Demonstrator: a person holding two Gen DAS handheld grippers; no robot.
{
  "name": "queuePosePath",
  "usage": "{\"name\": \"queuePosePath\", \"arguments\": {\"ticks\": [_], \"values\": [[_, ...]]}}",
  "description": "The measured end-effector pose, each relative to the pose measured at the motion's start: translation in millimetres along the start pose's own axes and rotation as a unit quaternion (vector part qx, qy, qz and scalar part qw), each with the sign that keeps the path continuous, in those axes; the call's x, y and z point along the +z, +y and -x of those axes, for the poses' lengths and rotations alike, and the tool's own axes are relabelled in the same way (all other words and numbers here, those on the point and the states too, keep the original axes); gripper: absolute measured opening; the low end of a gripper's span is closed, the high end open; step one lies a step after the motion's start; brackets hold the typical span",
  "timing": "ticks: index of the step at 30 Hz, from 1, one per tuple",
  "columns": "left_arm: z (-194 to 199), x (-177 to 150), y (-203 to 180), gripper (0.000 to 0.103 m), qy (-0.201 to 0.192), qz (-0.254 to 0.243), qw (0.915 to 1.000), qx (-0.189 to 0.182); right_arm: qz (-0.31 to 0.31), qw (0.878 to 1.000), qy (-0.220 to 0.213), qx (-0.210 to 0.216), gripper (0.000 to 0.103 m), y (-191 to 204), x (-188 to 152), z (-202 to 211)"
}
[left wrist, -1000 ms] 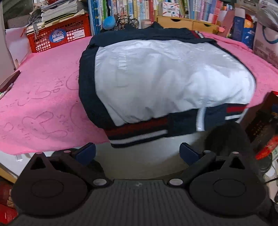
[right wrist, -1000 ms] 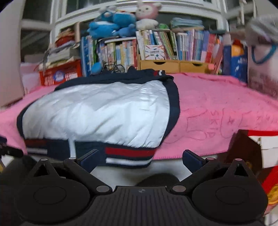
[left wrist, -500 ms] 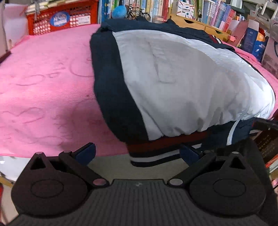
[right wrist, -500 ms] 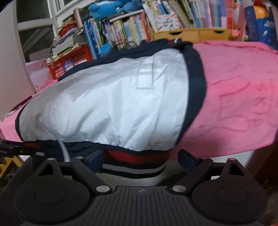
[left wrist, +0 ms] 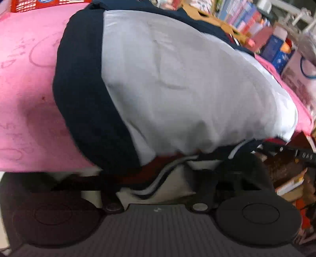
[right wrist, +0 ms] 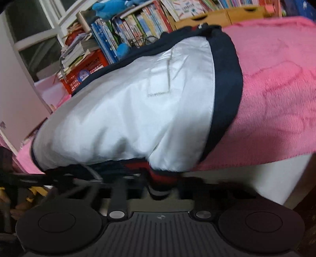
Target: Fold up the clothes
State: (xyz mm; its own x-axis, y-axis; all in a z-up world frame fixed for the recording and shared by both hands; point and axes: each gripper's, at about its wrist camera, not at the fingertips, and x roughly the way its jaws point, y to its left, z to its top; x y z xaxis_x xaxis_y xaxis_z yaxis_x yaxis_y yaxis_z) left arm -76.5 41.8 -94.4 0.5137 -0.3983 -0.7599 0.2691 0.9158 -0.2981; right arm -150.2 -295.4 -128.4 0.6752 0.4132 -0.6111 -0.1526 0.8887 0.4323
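Observation:
A navy jacket with a white lining panel (left wrist: 187,79) lies on the pink blanket (left wrist: 25,98); its striped red, white and navy hem (left wrist: 158,176) hangs over the near table edge. My left gripper (left wrist: 156,178) is around the left part of the hem, its jaws blurred and closing in on it. In the right wrist view the jacket (right wrist: 138,110) fills the middle and my right gripper (right wrist: 160,185) is at the right part of the hem (right wrist: 160,178), which bunches between its jaws. Both frames are motion-blurred.
Bookshelves (right wrist: 150,21) and a red crate (right wrist: 85,71) stand behind the table. Wooden drawers (right wrist: 217,15) sit at the back. Boxes and books (left wrist: 290,185) are stacked on the floor at the right. The other gripper's arm (left wrist: 292,152) shows at the right edge.
Both grippers have moved forward to the jacket's hanging hem and their jaws have closed in around it. The hem has bunched and lifted.

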Motion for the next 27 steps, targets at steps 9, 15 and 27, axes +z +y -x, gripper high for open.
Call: {"name": "queuePosePath", "arguments": {"ticks": [9,15,27], "values": [[144.6,68.5,-11.8,0.025,-0.137,-0.110,0.9722,-0.155,0.056,0.991,-0.078,0.091,0.011,66.3,88.4,105.9],[97.6,175.7,8.7,0.030,-0.170,-0.091,0.9810,-0.015,0.001,0.990,-0.135,0.048,0.015,49.4,206.1,23.8],[41.4,211.9,62.4,0.078,-0.121,-0.084,0.9831,0.109,0.152,0.973,-0.142,-0.100,0.093,21.2,226.2,-24.6]]}}
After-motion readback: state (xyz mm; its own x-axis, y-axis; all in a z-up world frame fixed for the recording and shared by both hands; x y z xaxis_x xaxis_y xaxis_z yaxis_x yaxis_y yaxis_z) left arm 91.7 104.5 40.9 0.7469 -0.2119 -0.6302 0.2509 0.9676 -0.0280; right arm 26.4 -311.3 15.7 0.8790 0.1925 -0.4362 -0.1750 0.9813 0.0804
